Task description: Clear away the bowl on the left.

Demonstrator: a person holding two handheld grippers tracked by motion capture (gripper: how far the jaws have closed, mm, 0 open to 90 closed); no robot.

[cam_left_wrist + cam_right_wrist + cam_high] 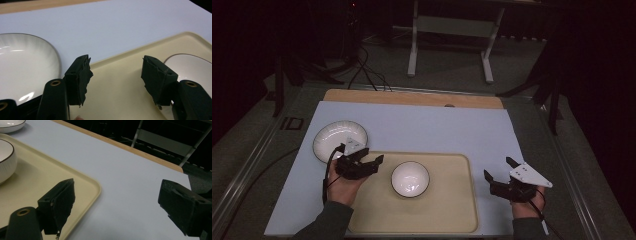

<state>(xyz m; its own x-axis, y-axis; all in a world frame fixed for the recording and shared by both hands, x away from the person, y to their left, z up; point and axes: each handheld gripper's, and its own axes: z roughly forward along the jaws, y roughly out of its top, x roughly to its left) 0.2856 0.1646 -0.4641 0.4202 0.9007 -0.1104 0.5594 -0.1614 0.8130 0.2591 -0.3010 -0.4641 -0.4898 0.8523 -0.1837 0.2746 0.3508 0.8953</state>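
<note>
Both empty, jaws spread — left gripper over tray edge, plate at its 11 o'clock, bowl at 3. Right gripper off-tray. Likely pre-grasp; next: close on a rim.

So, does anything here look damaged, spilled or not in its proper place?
Only one thing: the black padding on the left tool looks torn and ragged along its inner edges. The small bowl stands upright on the beige tray, the plate lies flat on the mat beside it, and nothing is spilled.
</note>
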